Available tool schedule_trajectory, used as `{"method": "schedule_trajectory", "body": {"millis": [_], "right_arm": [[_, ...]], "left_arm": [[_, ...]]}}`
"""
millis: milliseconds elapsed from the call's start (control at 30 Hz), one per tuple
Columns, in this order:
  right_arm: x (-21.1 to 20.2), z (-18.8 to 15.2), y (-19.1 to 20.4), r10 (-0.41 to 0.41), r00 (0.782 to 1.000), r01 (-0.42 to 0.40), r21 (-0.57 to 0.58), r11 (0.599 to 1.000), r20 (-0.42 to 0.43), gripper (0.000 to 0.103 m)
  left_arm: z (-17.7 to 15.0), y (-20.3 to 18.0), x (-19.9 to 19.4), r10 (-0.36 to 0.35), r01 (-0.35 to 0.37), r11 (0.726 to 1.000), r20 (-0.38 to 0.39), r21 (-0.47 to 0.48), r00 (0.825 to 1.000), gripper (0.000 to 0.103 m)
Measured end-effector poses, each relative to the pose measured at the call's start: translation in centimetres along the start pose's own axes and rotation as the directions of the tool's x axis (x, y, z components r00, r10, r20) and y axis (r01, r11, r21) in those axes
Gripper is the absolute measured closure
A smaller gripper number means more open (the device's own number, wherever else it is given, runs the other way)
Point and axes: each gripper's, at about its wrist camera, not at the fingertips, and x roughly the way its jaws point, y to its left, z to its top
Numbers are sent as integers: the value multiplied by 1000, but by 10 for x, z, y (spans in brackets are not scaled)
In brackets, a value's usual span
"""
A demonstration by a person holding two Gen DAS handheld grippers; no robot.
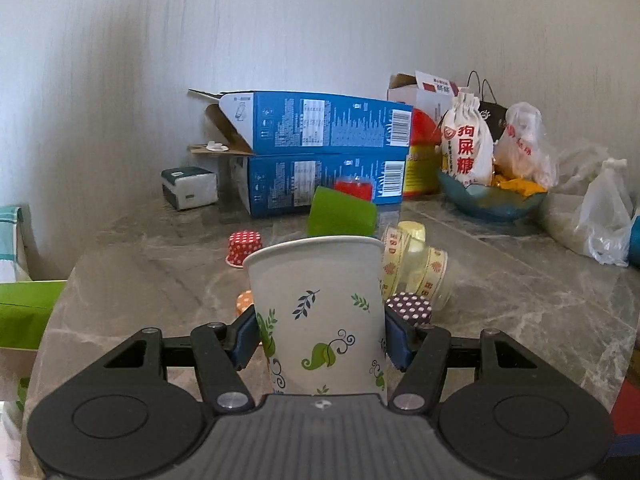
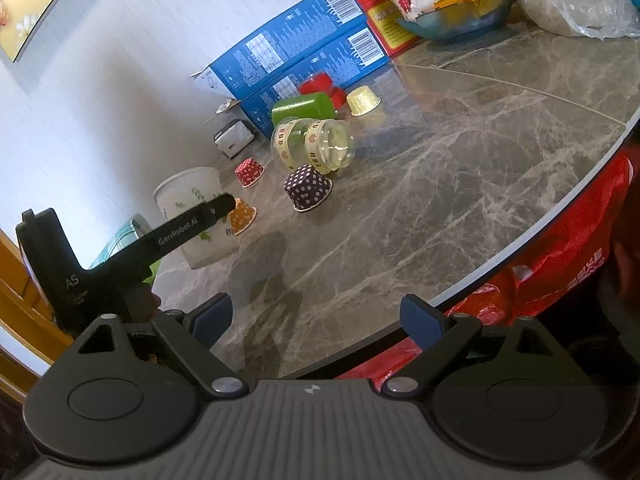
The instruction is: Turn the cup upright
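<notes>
A white paper cup with green leaf prints stands upright, mouth up, between the blue pads of my left gripper, which is shut on its lower half. In the right wrist view the same cup stands on the marble table near its left edge, with the left gripper's black finger across it. My right gripper is open and empty, above the table's near edge, well right of the cup.
A clear plastic cup and a green cup lie on their sides mid-table. Small polka-dot cups, purple, red and orange, sit mouth down. Blue boxes, a snack bowl and bags stand behind. A red bag hangs off the edge.
</notes>
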Motion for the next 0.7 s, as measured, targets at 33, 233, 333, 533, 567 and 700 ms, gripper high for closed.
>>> {"method": "schedule_trajectory", "body": {"millis": [33, 233, 333, 533, 567, 700], "right_arm": [[0, 0, -1, -1, 1000, 1, 2, 1000, 1, 11], [3, -2, -2, 4, 1000, -4, 3, 1000, -9, 11], [3, -2, -2, 6, 1000, -6, 4, 1000, -8, 11], [1, -6, -5, 10, 1000, -10, 9, 1000, 4, 11], [1, -6, -5, 9, 1000, -9, 12, 1000, 4, 11], [2, -11, -9, 6, 1000, -6, 19, 1000, -3, 11]], "left_arm": [[-1, -1, 0, 6, -6, 1000, -4, 6, 1000, 37], [-10, -3, -4, 9, -9, 1000, -9, 26, 1000, 37], [-12, -5, -6, 5, -5, 999, 5, 48, 1000, 37], [-25, -3, -12, 15, -16, 999, 10, 31, 1000, 37], [-28, -4, -15, 21, -22, 999, 25, 36, 999, 37], [-45, -14, -31, 42, -50, 994, 86, 97, 995, 37]]}}
